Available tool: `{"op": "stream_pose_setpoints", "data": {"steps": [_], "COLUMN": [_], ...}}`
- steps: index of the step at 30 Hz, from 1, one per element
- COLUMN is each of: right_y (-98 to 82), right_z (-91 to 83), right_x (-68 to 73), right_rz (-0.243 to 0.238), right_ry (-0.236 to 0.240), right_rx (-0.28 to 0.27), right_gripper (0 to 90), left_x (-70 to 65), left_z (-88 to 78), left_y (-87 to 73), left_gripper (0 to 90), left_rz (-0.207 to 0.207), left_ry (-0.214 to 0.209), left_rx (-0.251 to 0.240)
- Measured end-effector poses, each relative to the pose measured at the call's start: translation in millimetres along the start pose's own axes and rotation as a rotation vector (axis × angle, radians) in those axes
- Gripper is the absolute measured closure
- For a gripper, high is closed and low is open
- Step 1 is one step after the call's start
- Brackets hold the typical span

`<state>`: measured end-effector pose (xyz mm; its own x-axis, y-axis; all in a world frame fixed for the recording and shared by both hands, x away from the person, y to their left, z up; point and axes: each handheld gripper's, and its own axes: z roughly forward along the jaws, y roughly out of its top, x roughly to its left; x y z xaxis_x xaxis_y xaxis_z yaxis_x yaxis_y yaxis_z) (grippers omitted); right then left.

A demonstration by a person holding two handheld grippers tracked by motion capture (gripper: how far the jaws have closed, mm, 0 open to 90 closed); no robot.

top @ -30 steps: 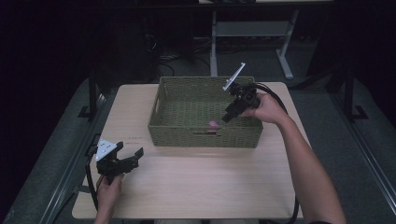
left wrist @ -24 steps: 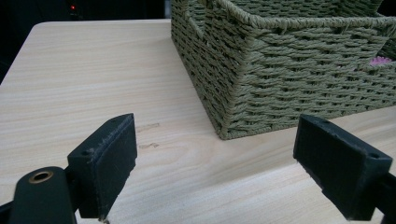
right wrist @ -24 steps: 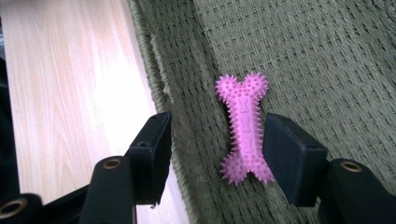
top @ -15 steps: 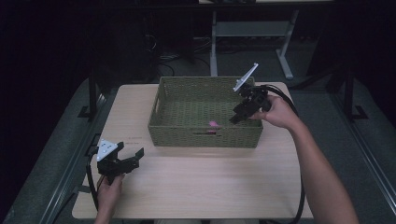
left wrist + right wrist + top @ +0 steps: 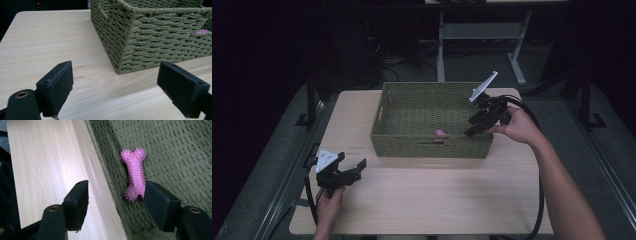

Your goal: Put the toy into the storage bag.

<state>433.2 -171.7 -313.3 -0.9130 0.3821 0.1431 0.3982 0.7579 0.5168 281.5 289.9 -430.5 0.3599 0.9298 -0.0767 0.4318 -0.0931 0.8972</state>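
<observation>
Right tool [image 5: 471, 131], black, two-jawed, with a grey three-cornered plate on top, poised over the near right part of the woven olive-green rectangular basket [image 5: 432, 148]. Jaws parted, just been opening, nothing pinched between them. Seen along those jaws in the right gripper view: pink spiky bone-shaped rubber toy [image 5: 135, 174], lying free on the basket floor close against the near wall, its lower end just beside the right-hand pad, the basket rim running between the two pads. Same toy in the high view a small pink spot [image 5: 441, 133] inside the basket. Left tool [image 5: 354, 170], also black, held low over the pale wooden bench [image 5: 437, 200] at its near left corner, well apart from the basket, jaws spread wide and empty.
</observation>
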Motion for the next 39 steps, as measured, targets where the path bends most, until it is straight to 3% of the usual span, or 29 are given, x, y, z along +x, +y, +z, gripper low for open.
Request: {"op": "stream_pose_setpoints", "data": {"steps": [28, 39], "right_y": [-52.1, -72.8], "right_z": [-4.1, 3.4], "right_x": [23.4, 35.9], "right_rz": [0.016, 0.015], "right_ry": [-0.008, -0.013], "right_rx": [-0.035, -0.038], "right_gripper": [34.2, 33.1], "left_x": [-1.7, -1.5], "left_z": [1.0, 0.8], "left_y": [-0.8, -0.9], "left_gripper": [13.0, 13.0], "left_rz": [0.005, 0.006], "left_ry": [0.002, 0.003], "left_rx": [0.006, 0.006]}}
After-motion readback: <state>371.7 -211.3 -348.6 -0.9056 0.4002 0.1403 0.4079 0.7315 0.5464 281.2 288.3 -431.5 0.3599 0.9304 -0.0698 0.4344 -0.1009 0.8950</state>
